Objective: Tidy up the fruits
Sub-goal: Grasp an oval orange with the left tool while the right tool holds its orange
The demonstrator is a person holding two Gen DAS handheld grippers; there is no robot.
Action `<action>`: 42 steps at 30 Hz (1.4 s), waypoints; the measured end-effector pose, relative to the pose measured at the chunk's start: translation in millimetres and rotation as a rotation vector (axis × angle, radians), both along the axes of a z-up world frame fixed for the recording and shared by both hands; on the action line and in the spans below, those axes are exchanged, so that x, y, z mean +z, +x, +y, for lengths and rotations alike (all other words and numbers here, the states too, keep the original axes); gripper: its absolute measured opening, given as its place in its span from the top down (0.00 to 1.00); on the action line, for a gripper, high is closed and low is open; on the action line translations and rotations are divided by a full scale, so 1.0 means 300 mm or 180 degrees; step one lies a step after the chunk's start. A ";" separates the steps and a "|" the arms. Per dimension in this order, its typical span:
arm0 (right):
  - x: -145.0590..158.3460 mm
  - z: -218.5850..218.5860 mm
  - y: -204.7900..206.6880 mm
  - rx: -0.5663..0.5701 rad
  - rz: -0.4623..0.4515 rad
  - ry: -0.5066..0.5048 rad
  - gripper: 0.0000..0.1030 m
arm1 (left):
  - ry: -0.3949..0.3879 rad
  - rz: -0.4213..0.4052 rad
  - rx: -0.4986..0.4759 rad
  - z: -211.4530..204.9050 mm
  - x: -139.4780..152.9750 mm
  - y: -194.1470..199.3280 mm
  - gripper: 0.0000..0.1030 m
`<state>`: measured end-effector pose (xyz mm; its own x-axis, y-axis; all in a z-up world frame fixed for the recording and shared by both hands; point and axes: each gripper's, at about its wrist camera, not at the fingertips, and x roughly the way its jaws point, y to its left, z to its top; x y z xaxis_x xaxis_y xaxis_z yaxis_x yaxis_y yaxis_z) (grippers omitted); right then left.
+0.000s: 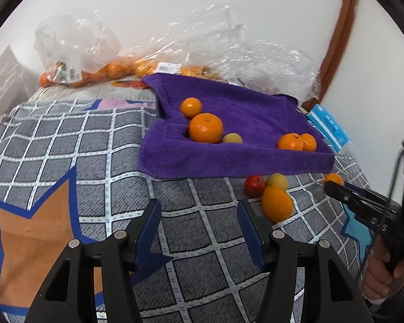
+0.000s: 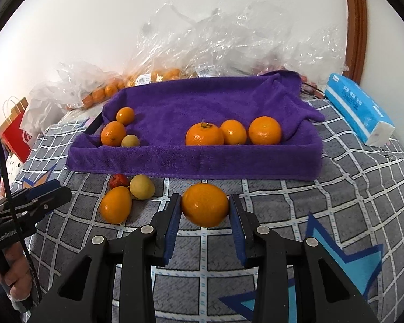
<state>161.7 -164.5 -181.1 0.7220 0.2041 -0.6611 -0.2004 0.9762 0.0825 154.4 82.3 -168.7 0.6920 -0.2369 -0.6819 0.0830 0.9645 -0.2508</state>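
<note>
A tray lined with a purple towel [image 2: 196, 161] holds several oranges and a small yellow fruit. My right gripper [image 2: 205, 206] is shut on an orange [image 2: 204, 204], just in front of the tray. In the left wrist view that orange [image 1: 334, 179] shows at the right gripper's tip. Loose on the checked cloth lie an orange [image 2: 115, 204], a yellow fruit [image 2: 142, 187] and a red fruit [image 2: 118, 181]. My left gripper [image 1: 199, 208] is open and empty, above the cloth, left of these loose fruits [image 1: 277, 203].
Clear plastic bags with oranges [image 2: 159, 75] lie behind the tray against the wall. A blue tissue pack [image 2: 358, 107] lies to the right of the tray. A red paper bag [image 2: 16, 132] stands at the far left.
</note>
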 end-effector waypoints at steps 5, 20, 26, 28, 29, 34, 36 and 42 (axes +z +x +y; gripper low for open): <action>0.015 -0.030 -0.032 -0.0021 -0.0059 -0.0017 0.65 | -0.0151 0.0082 0.0044 -0.006 0.011 -0.011 0.46; 0.021 -0.169 -0.108 -0.0172 -0.0136 -0.0039 0.66 | -0.0318 0.0328 -0.0237 -0.210 -0.001 0.038 0.43; -0.001 -0.223 -0.129 -0.0231 -0.0099 -0.0035 0.66 | -0.0033 0.0372 -0.0150 -0.295 -0.038 0.057 0.57; -0.009 -0.238 -0.132 -0.0243 -0.0076 -0.0009 0.66 | 0.0131 0.0362 -0.0158 -0.313 -0.044 0.053 0.70; -0.013 -0.243 -0.132 -0.0252 -0.0066 -0.0004 0.66 | 0.0164 0.0350 -0.0164 -0.316 -0.043 0.049 0.70; -0.027 -0.250 -0.135 -0.0283 -0.0031 0.0024 0.66 | 0.0006 0.0412 -0.0144 -0.284 -0.033 0.037 0.70; -0.024 -0.246 -0.141 -0.0284 -0.0040 0.0037 0.66 | -0.0025 0.0408 -0.0087 -0.264 -0.025 0.026 0.70; 0.013 -0.212 -0.172 -0.0262 -0.0127 0.0015 0.66 | -0.0112 0.0400 0.0001 -0.217 0.002 -0.010 0.70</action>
<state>110.0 -228.2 -177.3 0.7622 0.1460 -0.6307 -0.1226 0.9892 0.0808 151.3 17.1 -168.1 0.6016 -0.2622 -0.7545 0.0485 0.9549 -0.2931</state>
